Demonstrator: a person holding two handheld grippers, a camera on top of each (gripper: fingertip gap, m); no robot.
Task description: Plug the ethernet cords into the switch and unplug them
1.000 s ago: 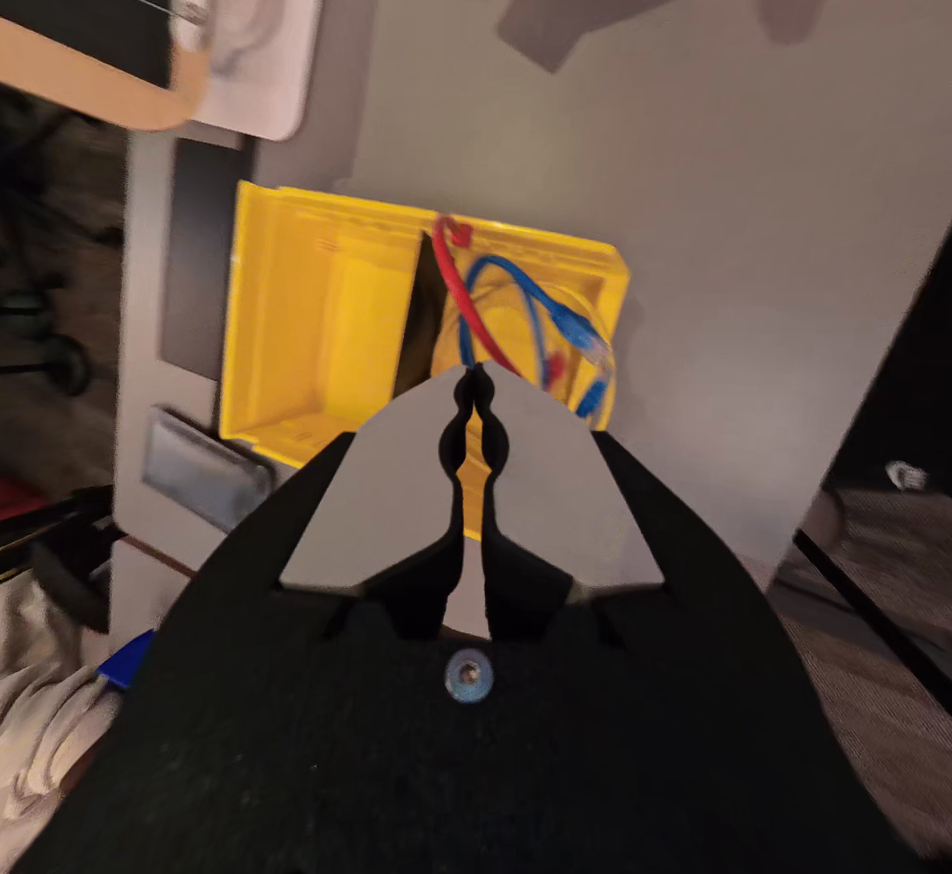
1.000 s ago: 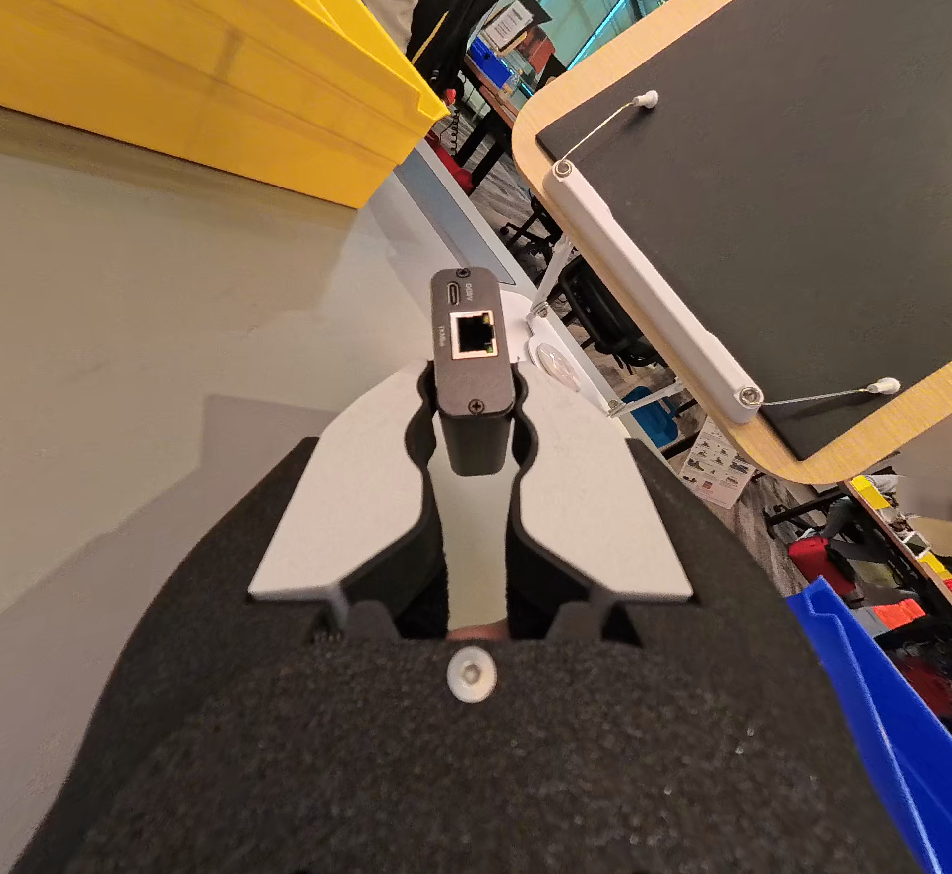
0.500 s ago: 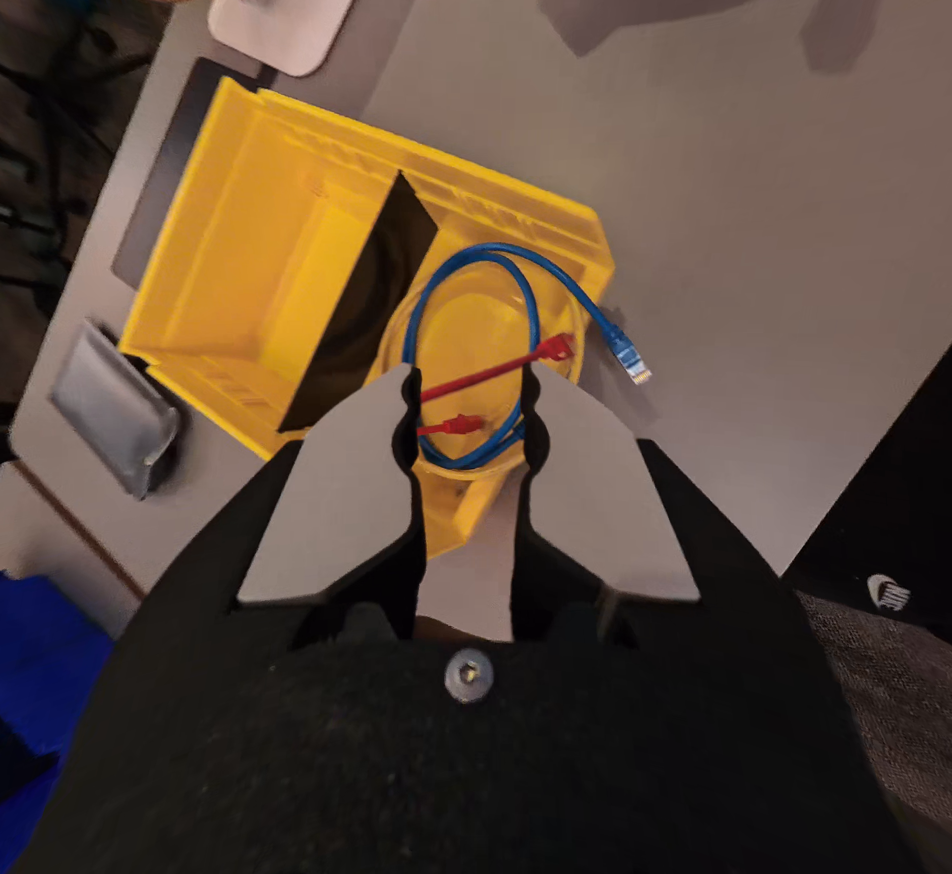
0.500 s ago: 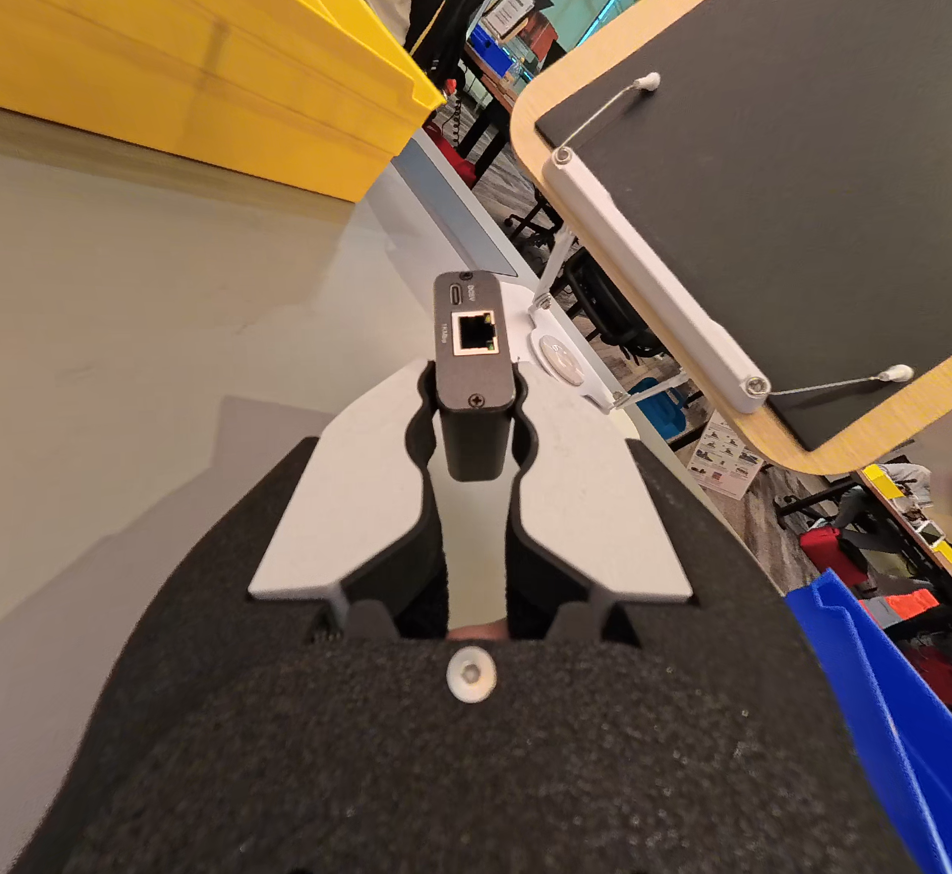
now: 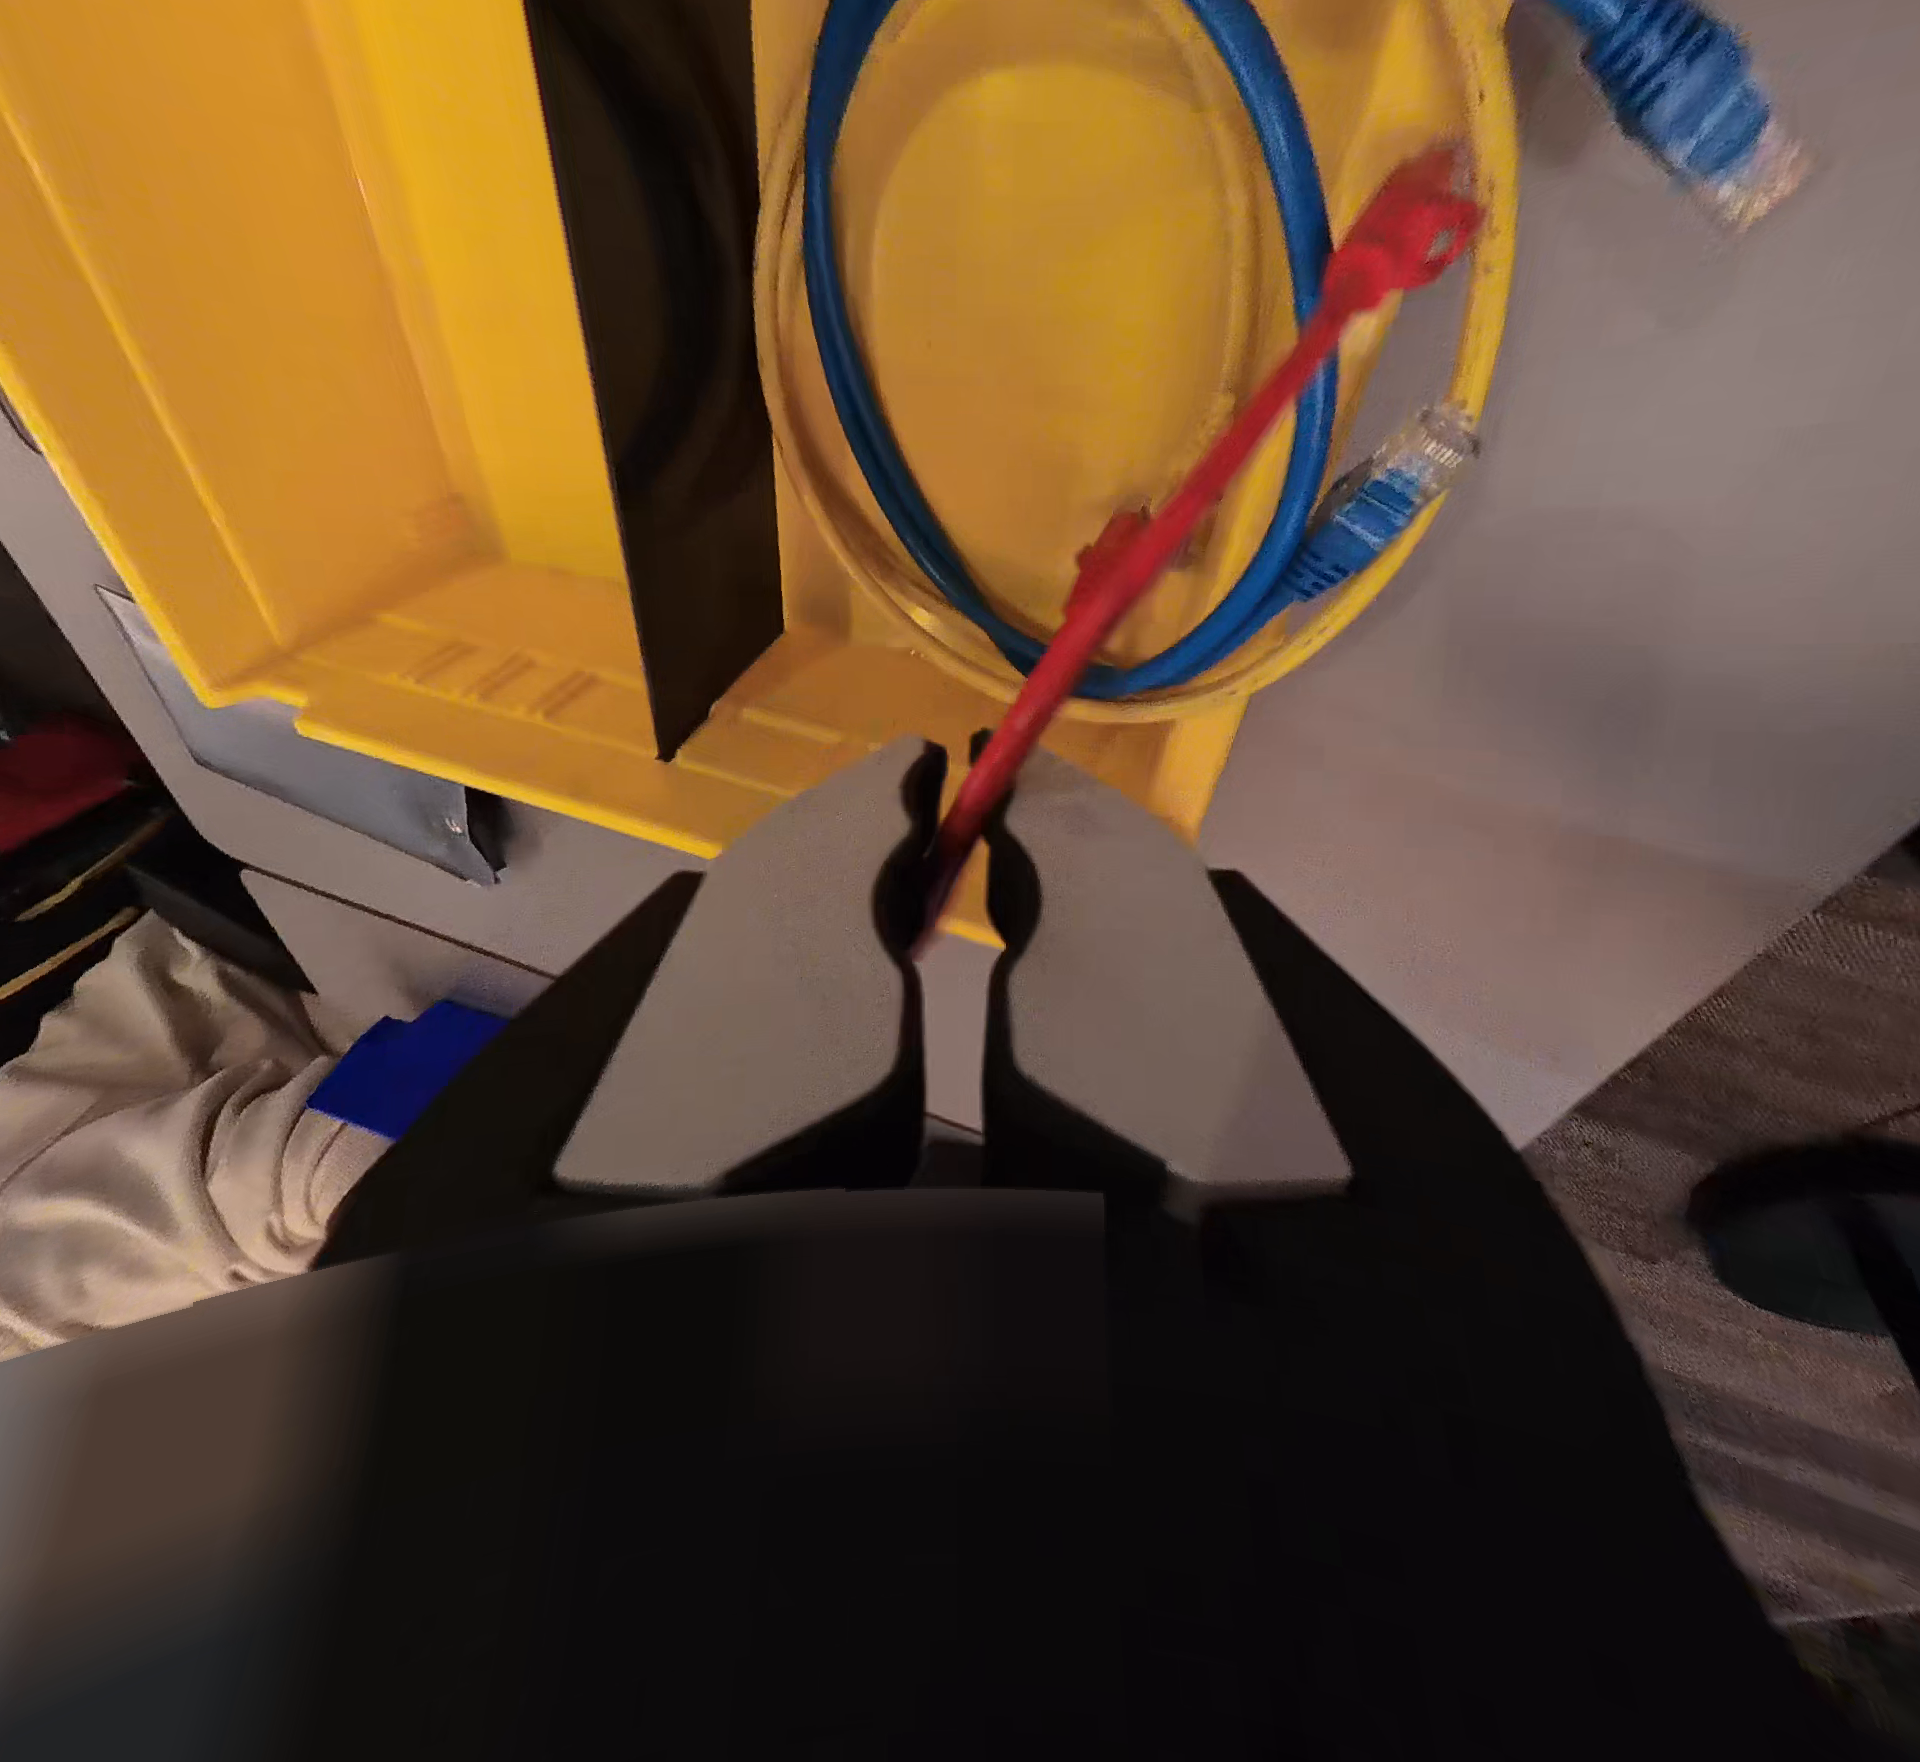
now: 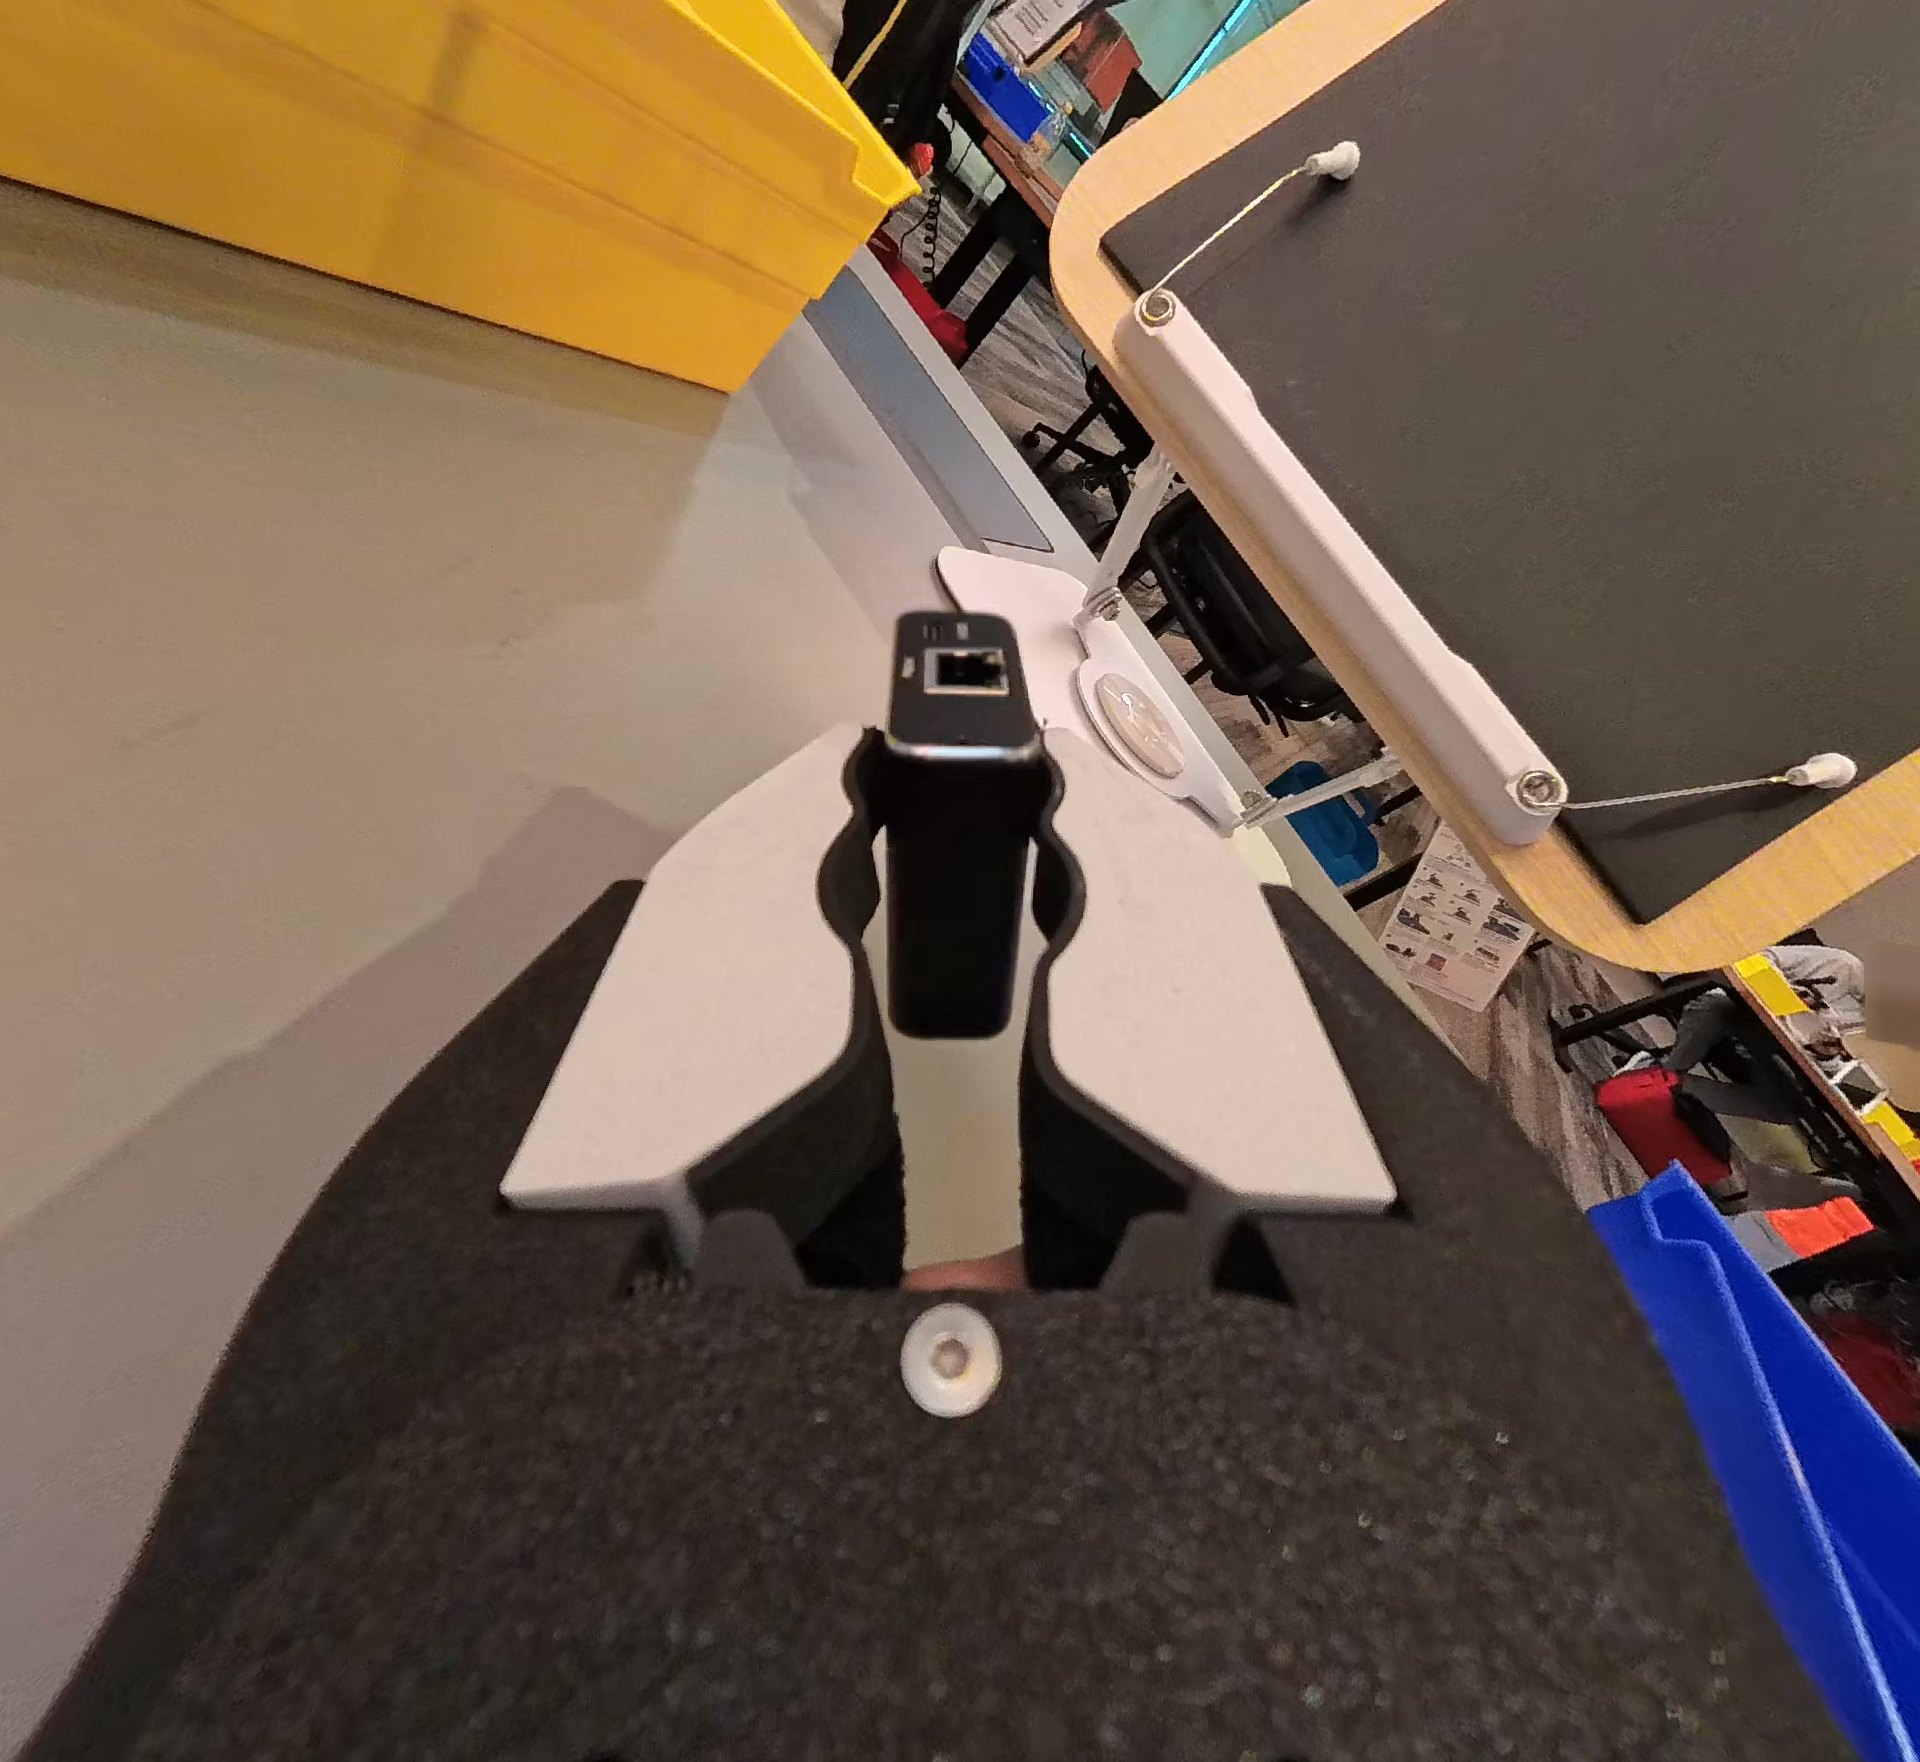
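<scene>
In the left wrist view a yellow bin (image 5: 312,362) with a black divider (image 5: 665,258) holds a coiled blue ethernet cord (image 5: 852,258), a yellow cord (image 5: 1486,362) and a red cord (image 5: 1195,486). One blue plug (image 5: 1683,81) hangs over the bin's edge. My left gripper (image 5: 956,767) is just above the bin's near wall, shut on the red cord, which runs out between the fingertips to its red plug (image 5: 1403,206). My right gripper (image 6: 956,746) is shut on the small black switch (image 6: 951,881) and holds it over the grey table (image 6: 312,621), its port facing away.
In the right wrist view the yellow bin's (image 6: 416,154) outer wall is at the upper left. A black board with a wooden edge (image 6: 1558,362) stands on a white stand (image 6: 1039,590) ahead. A blue bin (image 6: 1766,1400) is at the right. A grey pouch (image 5: 312,756) lies beside the yellow bin. Spacing between my two grippers at the tips: around 35 cm.
My left gripper has dropped close to the bin and gone from open to shut on the red cord. My right gripper has tilted the switch slightly, still holding it.
</scene>
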